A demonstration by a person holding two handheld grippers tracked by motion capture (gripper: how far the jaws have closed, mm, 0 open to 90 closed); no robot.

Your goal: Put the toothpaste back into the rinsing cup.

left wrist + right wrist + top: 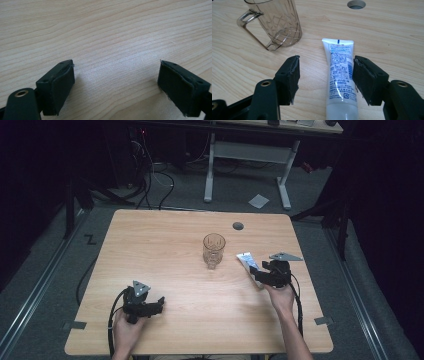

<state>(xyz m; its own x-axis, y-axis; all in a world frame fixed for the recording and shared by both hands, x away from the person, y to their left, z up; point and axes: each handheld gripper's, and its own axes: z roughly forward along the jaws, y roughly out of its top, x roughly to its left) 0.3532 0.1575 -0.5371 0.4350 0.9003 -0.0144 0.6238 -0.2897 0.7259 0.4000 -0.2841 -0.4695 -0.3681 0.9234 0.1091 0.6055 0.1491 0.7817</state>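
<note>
The right gripper straddles the tube lying flat on the worktop beside the mug — fingers released, not yet clenched. Next: squeeze, then lift. Left gripper idles, spread over bare wood.

Wooden tabletop: light finish, rounded corners, grain running left to right. One round grey cable hole near the far edge, right of centre. Grey tape tabs at the near left corner and at the right edge toward the near corner. Floor: grey carpet, with a black Z-shaped mark left of the tabletop's far left corner. A white sheet of paper lies on the floor beyond the far edge. A desk with a white frame stands behind it. Black cables trail on the floor beyond the far left corner. Metal rails run along the floor on either side.
</note>
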